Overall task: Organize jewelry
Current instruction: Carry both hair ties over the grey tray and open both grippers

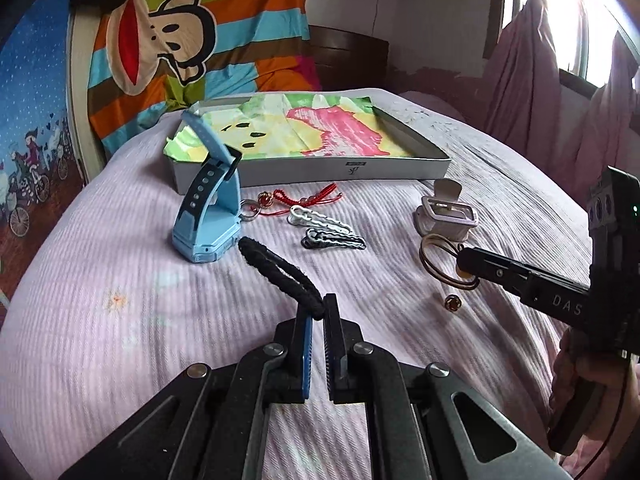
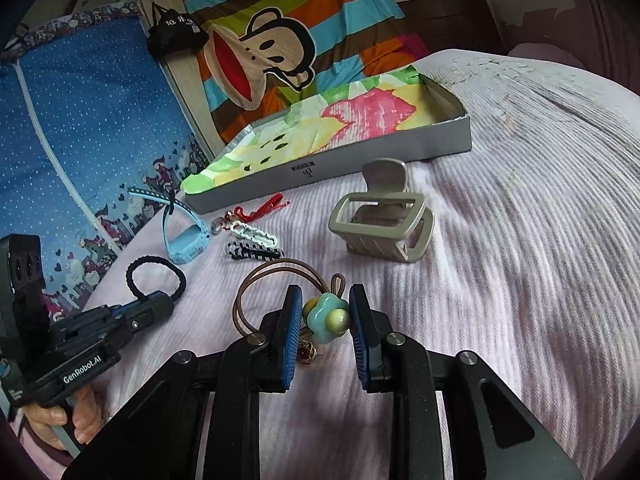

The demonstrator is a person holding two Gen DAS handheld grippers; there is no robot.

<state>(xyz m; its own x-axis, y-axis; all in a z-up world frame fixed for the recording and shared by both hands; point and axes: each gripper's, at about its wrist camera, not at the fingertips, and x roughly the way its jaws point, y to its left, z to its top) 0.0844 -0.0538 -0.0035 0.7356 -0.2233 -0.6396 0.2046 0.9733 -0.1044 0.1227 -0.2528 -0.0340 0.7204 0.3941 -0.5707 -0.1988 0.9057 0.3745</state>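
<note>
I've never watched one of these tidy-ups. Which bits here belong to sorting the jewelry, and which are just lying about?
Part of the job:
- black hair tie, pinched in the left tongs
- brown hair tie with flower bead, between the right tongs
- grey box
- claw clip
- white clip
- red cord bracelet

Just lying about:
- monkey blanket
- pink curtain

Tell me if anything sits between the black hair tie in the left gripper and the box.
Yes. The blue watch stands propped against the box wall, left of a straight line from the black hair tie. Two hair clips lie flat on that line, low enough to pass over.
</note>
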